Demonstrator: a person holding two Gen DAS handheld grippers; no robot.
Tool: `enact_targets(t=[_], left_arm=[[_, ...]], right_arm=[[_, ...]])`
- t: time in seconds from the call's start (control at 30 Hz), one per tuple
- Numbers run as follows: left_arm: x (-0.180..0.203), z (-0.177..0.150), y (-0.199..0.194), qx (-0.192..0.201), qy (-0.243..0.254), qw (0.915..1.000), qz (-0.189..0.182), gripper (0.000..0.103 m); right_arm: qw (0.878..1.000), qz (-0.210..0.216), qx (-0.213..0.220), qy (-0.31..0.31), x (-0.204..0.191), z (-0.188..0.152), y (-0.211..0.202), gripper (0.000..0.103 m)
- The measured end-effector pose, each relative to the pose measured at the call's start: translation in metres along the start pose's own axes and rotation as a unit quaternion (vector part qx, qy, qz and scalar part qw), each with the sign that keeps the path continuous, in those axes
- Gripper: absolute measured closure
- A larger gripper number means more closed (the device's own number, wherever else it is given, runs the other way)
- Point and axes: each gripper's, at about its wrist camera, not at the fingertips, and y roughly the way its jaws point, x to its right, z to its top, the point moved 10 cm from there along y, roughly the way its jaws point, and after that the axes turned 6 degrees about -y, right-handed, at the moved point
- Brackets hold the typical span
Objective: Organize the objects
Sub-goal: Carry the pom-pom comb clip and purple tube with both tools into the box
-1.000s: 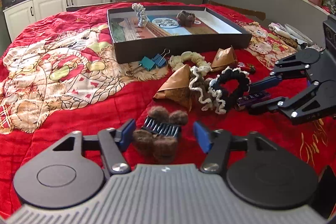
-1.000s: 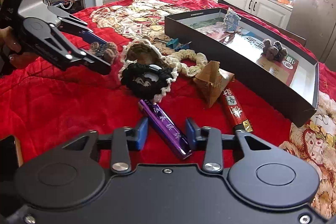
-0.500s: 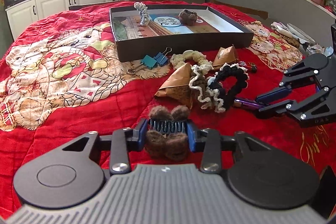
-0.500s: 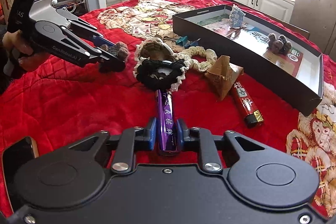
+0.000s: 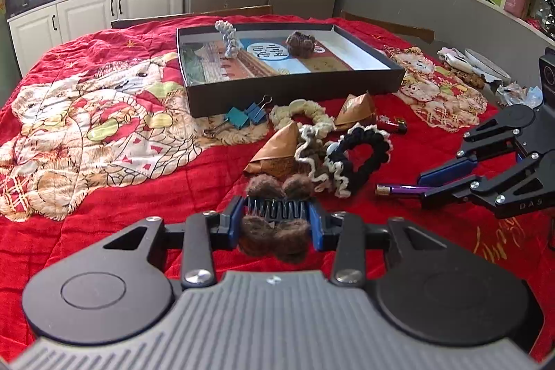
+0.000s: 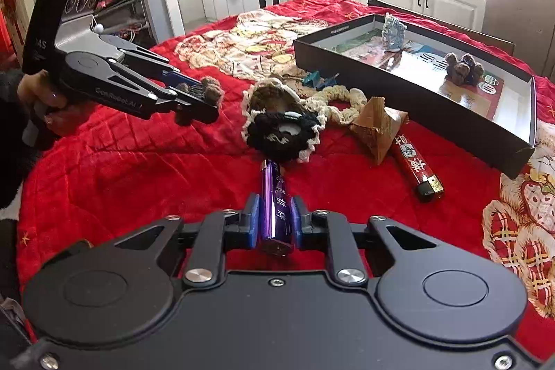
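Left wrist view: my left claw [image 5: 275, 224] is clenched on the fuzzy hair clip [image 5: 275, 214], blue pads pressing its two ends, with the dark comb teeth showing between brown pom-poms. It sits near the front edge of the red bedspread [image 5: 121, 196], and whether it has cleared the cloth I cannot tell. I judge it light, with a stiff plastic core under soft fluff; the fluff will squash and slip, so the hard ends by the teeth are the right place to hold, as I do.

From the right wrist camera, my right claw [image 6: 275, 224] is clamped on the purple lighter [image 6: 274, 200] at its near end, the far end pointing at the black scrunchie [image 6: 282, 136]. The lighter looks rigid, smooth and glossy, so I expect it could slide or pivot if pinched only at the tip; a hold nearer its middle would be steadier.

The open black box [image 5: 295, 89] lies toward the far edge of the bedspread, already holding a grey knitted piece [image 5: 227, 39] and a second brown fuzzy clip [image 5: 300, 44]. Between me and the box lie the cream scrunchie [image 5: 298, 113], blue binder clips [image 5: 246, 117], brown paper packets [image 5: 277, 153] and a red lighter [image 6: 418, 167]. I judge both carries must pass above these.
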Motion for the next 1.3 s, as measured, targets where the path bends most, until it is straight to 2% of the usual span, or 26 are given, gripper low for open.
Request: enact_targets(t=[0.33, 0.57, 0.9, 1.3], left_arm=[[0.005, 0.011, -0.006, 0.012, 0.002, 0.9999, -0.004, 0.061], [0.007, 0.030, -0.011, 0.029, 0.001, 0.9996, -0.006, 0.061], [0.017, 0.076, 0.004, 0.052, 0.012, 0.9985, -0.011, 0.061], [0.012, 0.129, 0.055, 0.058, 0.011, 0.9982, 0.006, 0.061]], right_arm=[[0.999, 0.012, 0.032, 0.017, -0.002, 0.012, -0.020, 0.086], [0.998, 0.011, 0.063, 0.029, 0.004, 0.030, -0.037, 0.086], [0.993, -0.039, 0.095, 0.053, 0.042, 0.065, -0.044, 0.086], [0.984, -0.096, 0.107, 0.108, 0.116, 0.089, -0.034, 0.086]])
